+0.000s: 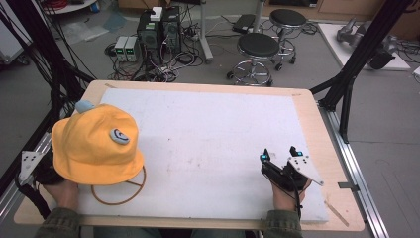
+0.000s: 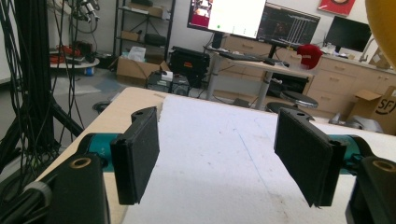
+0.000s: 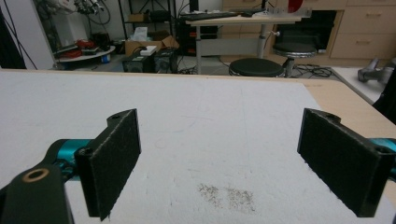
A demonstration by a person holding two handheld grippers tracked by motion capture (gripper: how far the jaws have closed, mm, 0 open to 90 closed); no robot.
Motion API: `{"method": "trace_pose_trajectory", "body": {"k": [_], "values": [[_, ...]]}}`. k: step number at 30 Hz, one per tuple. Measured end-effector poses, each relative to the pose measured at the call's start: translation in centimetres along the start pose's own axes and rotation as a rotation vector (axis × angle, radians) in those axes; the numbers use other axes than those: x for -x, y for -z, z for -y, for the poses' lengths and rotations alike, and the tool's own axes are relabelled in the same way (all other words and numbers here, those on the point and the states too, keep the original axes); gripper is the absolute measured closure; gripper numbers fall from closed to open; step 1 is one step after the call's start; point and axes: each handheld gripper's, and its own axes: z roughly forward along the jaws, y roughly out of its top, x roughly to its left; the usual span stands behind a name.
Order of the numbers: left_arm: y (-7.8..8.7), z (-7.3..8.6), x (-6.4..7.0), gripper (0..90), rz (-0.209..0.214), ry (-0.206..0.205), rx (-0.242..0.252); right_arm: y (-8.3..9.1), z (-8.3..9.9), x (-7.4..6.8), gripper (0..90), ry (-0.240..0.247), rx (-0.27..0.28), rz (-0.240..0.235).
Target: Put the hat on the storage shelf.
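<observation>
Yellow fabric marks the one thing we have to work with: a soft bucket hat (image 1: 96,146) sits crown-up at the near left corner of the white mat (image 1: 208,144), its brim spread flat so it stands on its own, a grey patch (image 1: 119,136) on the crown and a thin brown chin cord (image 1: 124,191) looping loose on the mat toward us. We keep our left gripper (image 1: 37,168) just beside the hat on its left, largely tucked behind the brim from above, with the grey plate poking out over the table edge; in the left gripper view (image 2: 224,161) its jaws stand wide apart with nothing between them, pointing out across bare mat, while a curve of yellow shows at the top right corner of that view (image 2: 383,23), which tells us the hat lies off to that side rather than in the bite. Our right gripper (image 1: 280,157) rests well apart from the hat, low at the near right of the mat, and its own view (image 3: 219,154) shows the jaws equally wide over empty mat with a faint dark smudge (image 3: 226,195). We judge this a ready stance: both grippers open for a grasp, the left nearest because the brim is closest to it.
</observation>
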Motion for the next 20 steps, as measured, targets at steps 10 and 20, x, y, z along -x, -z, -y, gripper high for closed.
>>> {"method": "trace_pose_trajectory", "body": {"k": [10, 20], "values": [[0.07, 0.04, 0.2, 31.1, 0.009, 0.002, -0.002, 0.47, -0.08, 0.08, 12.2, -0.01, 0.024, 0.008], [0.14, 0.07, 0.24, 31.1, 0.007, 0.003, -0.004, 0.52, 0.02, -0.03, 12.2, 0.001, 0.028, 0.008]]}}
